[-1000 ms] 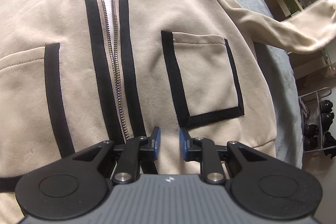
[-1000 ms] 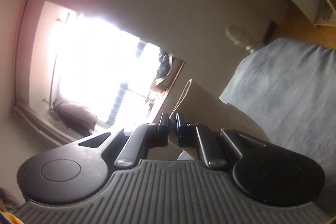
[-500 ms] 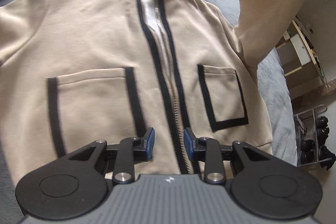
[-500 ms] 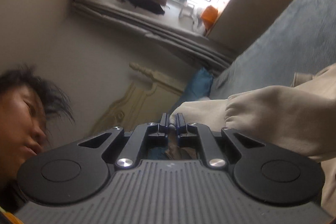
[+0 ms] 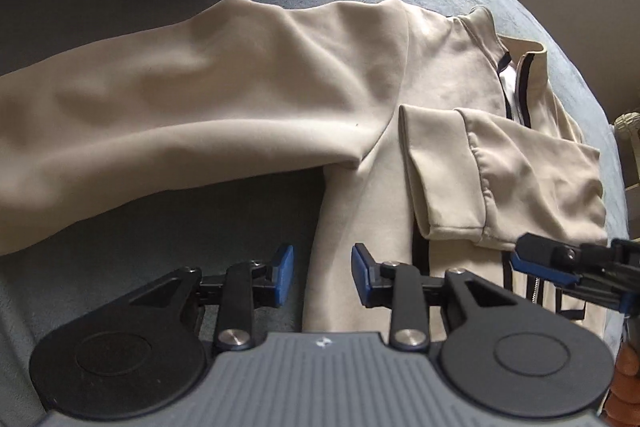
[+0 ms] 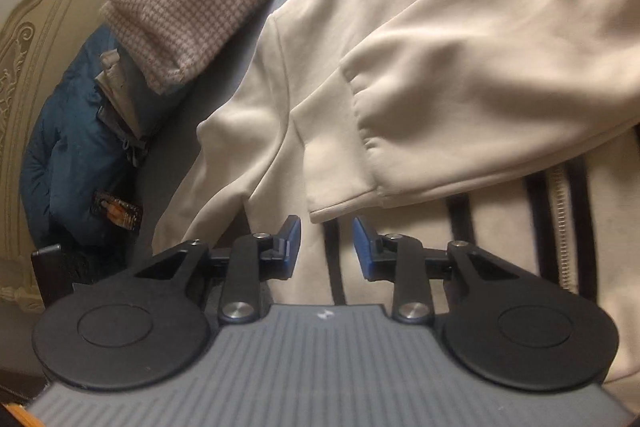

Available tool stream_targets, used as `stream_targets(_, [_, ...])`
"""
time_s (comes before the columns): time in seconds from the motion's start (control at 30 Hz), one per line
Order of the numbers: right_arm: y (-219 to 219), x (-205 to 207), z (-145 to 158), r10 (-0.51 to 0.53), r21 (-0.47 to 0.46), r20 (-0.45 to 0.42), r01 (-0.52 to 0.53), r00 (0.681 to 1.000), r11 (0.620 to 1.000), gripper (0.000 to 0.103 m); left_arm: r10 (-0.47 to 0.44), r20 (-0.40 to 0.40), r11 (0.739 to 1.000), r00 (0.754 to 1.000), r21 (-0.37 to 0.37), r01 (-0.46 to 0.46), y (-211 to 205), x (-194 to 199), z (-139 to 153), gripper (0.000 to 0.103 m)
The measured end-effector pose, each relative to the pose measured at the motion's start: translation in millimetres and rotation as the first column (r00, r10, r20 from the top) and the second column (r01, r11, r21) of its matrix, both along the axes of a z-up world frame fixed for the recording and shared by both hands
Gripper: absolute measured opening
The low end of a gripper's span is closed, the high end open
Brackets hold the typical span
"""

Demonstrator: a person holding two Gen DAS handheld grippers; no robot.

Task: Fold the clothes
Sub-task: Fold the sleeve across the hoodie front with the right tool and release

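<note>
Right gripper (image 6: 326, 245): jaws parted, just opened, nothing between them; the folded sleeve's cuff (image 6: 344, 201) lies just beyond the fingertips. Left gripper (image 5: 322, 275): also just opened, empty, over the side edge of the beige zip-front fleece jacket (image 5: 400, 75) spread on the grey-blue bed cover (image 5: 140, 227). Next, grasp the outstretched sleeve (image 5: 160, 107) near its end and fold it flat across the chest.
</note>
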State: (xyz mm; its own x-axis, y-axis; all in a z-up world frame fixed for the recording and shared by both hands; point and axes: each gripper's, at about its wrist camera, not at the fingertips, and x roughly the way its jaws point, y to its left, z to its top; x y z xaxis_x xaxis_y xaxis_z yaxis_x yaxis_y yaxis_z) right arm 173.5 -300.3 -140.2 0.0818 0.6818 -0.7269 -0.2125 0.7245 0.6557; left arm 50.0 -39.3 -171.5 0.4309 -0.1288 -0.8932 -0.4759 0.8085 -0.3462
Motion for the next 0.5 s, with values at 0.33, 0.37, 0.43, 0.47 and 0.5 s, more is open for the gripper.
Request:
stream_targets(0.33, [-113,3,-29,-0.351,-0.101,-0.064,0.344,0.934,0.934,0.031,-0.104,0.077,0.994,0.992,-0.031,0.106,-45,65,-10,0.043])
stream_targets(0.37, [-118,-1,-33,-0.375,-0.098,-0.082,0.367,0.923,0.925,0.032,-0.111,0.058,0.993,0.992,-0.024,0.112,-51,70,-14,0.043])
stream_targets(0.43, [-121,-8,-41,-0.389,-0.096,-0.108,0.38,0.915,0.92,0.032,-0.115,0.026,0.993,0.993,-0.008,0.115,-59,78,-19,0.043])
stream_targets(0.47, [-122,-12,-45,-0.395,-0.096,-0.12,0.386,0.911,0.918,0.032,-0.103,0.018,0.995,0.995,0.003,0.103,-60,81,-21,0.042])
stream_targets(0.5, [-121,-15,-47,-0.395,-0.094,-0.128,0.386,0.909,0.918,0.032,-0.091,0.009,0.996,0.996,0.014,0.091,-62,84,-22,0.043])
